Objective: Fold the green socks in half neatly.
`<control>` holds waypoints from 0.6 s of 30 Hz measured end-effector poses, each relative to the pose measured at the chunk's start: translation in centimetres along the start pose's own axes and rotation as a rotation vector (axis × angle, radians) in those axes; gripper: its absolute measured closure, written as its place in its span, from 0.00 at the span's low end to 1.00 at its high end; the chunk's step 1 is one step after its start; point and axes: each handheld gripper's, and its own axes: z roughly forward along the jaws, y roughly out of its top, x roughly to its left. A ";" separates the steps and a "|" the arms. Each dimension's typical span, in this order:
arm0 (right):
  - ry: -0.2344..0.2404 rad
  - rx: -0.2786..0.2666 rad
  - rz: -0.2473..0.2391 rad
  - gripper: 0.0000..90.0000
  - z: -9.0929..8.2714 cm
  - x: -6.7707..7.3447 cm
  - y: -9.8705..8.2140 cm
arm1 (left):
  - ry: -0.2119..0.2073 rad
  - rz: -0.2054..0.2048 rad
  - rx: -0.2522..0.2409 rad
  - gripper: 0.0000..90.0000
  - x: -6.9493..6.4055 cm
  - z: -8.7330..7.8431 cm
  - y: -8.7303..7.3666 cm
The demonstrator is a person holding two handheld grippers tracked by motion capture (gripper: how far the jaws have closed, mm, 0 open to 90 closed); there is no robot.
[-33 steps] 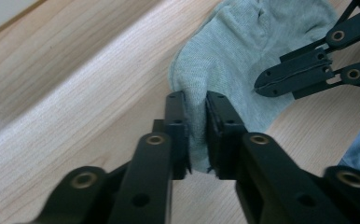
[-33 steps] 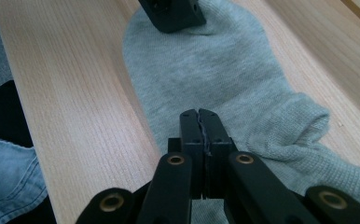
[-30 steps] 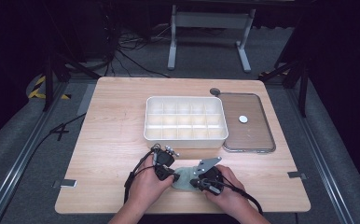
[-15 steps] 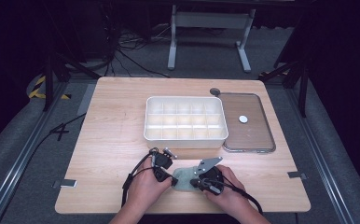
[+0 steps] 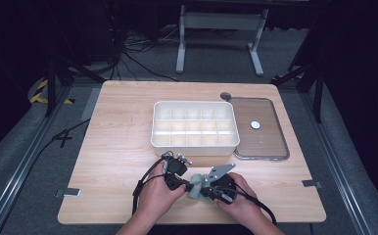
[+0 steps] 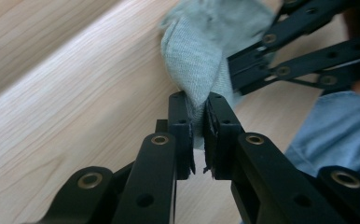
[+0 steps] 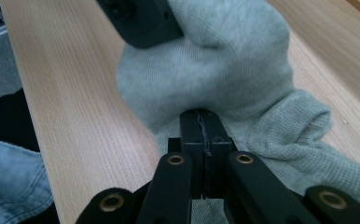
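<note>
Both grippers are pinching the pale grey knitted sock (image 5: 196, 186) over the light wooden surface (image 5: 113, 147): right gripper (image 7: 201, 126) is clamping it flat, anchoring; left gripper (image 6: 197, 122), jaws just narrowing, is nipping a fold to pull.

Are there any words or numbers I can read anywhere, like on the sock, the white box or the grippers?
None: there is no readable text on the grey sock, the white divided box, the clear lid or either gripper.
</note>
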 end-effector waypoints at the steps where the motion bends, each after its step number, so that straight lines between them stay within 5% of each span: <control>1: 0.003 -0.003 0.010 1.00 0.0 -0.1 -0.1 | -0.001 -0.006 0.001 0.92 -0.2 0.1 0.1; 7: 0.005 -0.004 0.025 1.00 -1.4 -0.5 -0.5 | 0.000 -0.017 0.018 0.92 0.4 -0.1 0.0; 12: -0.051 -0.010 0.085 0.99 -4.0 -2.2 -1.7 | 0.018 -0.031 0.046 0.92 0.7 -0.4 0.1; 14: -0.067 0.037 0.093 0.99 -3.6 -2.6 -2.4 | 0.015 -0.034 0.051 0.92 0.8 -0.3 0.2; 18: -0.052 0.037 0.074 1.00 -2.7 -2.5 -2.5 | 0.012 -0.037 0.044 0.92 0.8 -0.2 0.3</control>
